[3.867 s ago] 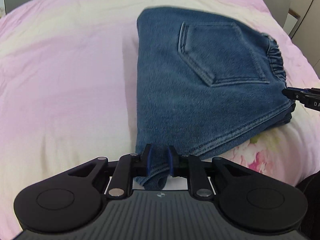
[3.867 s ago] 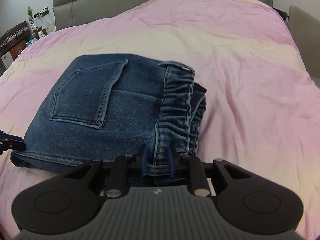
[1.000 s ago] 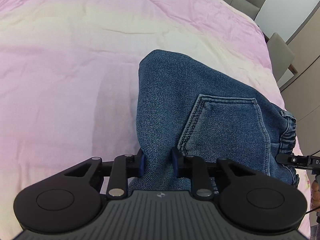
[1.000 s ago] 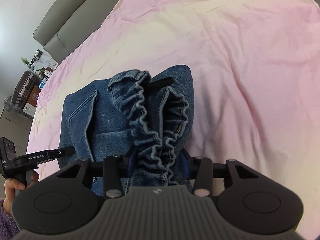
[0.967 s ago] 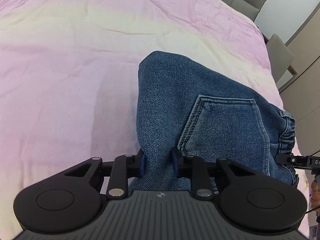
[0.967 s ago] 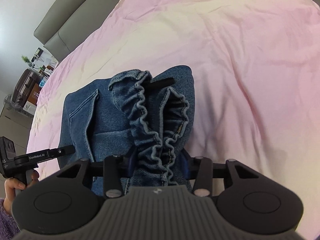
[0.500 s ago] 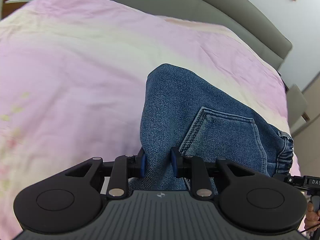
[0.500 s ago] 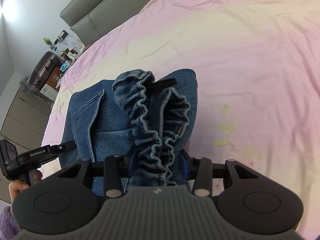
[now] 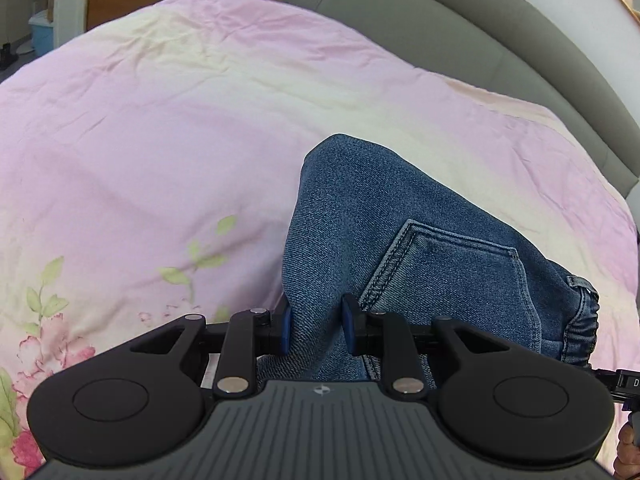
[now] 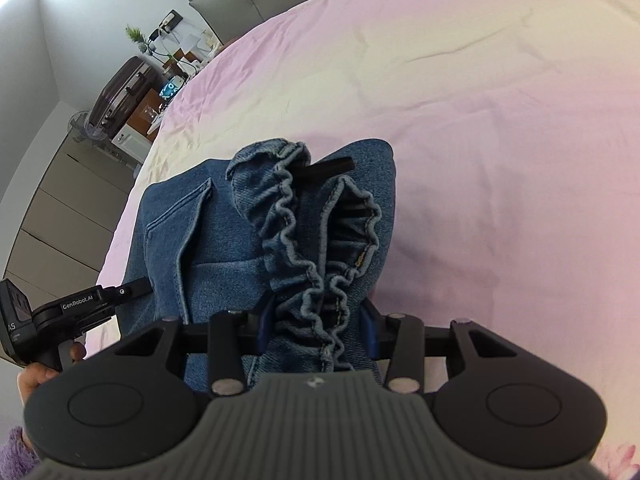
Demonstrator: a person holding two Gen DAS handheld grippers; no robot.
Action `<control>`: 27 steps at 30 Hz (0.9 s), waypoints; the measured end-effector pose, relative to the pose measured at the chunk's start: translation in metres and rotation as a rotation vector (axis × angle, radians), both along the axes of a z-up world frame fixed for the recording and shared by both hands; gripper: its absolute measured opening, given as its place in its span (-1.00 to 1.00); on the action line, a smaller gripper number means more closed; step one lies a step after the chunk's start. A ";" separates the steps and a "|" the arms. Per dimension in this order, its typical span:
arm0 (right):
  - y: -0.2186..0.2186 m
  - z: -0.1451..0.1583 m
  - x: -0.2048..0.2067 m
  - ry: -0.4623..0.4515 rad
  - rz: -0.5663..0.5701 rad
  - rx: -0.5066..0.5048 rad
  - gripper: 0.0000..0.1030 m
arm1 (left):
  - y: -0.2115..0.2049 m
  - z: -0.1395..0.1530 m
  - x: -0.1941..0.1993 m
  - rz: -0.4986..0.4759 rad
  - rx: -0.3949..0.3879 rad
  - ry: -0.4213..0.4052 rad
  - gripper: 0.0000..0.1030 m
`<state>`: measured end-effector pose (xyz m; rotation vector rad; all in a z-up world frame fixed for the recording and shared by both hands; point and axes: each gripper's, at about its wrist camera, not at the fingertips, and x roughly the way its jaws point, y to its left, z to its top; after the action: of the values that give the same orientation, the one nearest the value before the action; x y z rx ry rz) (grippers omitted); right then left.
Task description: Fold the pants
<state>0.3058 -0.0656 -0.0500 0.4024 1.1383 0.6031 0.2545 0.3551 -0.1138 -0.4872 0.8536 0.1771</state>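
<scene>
L wrist view: left gripper [image 9: 314, 330] was clenched on a thick fold of the pants [image 9: 400, 240], blue pads pressing denim from both sides; the folded bundle ran up and right from the jaws, back pocket [image 9: 452, 276] facing the camera, gathered waistband [image 9: 580, 320] at the far right end, beside the right gripper's tip [image 9: 624, 382] at frame edge; pants looked lifted off the bed [image 9: 160, 140], pink floral cover well below; grey headboard [image 9: 480, 32] behind.

R wrist view: right gripper [image 10: 316, 334] was clenched on the ruffled waistband [image 10: 320, 248] end, denim bunched between the jaws; rest of the bundle hung ahead and to the left toward the left gripper [image 10: 132, 290], seen gripping the opposite edge; a hand [image 10: 36, 372] held its handle.

Judgement: bundle's long axis lay between the 2 grippers, each on one end, neither nearer the middle; setting it down prob. needs both ends lowered together, kept level, or the fold may slip open.
</scene>
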 end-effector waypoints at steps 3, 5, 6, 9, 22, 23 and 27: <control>0.009 -0.020 0.008 0.031 -0.006 -0.043 -0.24 | 0.005 -0.018 0.000 0.000 0.012 0.018 -0.47; 0.010 -0.029 0.009 0.045 -0.011 -0.063 -0.23 | -0.001 -0.022 0.002 -0.009 0.049 0.018 -0.44; 0.011 -0.031 0.011 0.052 -0.015 -0.065 -0.20 | -0.003 -0.021 0.004 -0.014 0.069 0.024 -0.41; 0.024 -0.028 0.021 0.049 0.001 -0.120 -0.06 | -0.008 -0.017 0.006 -0.016 0.094 0.034 -0.30; 0.083 0.006 0.056 -0.173 0.028 -0.360 0.08 | -0.013 0.002 -0.019 0.009 0.129 -0.002 -0.02; 0.084 0.003 0.057 -0.172 0.020 -0.363 0.00 | -0.012 0.004 -0.022 0.004 0.127 -0.010 -0.02; 0.091 -0.009 0.055 -0.199 0.032 -0.427 -0.23 | -0.009 0.009 -0.031 -0.026 0.093 -0.017 -0.02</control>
<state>0.3611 0.0254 -0.0588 -0.0417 1.0494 0.4024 0.2232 0.3460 -0.1045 -0.3897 0.8307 0.1876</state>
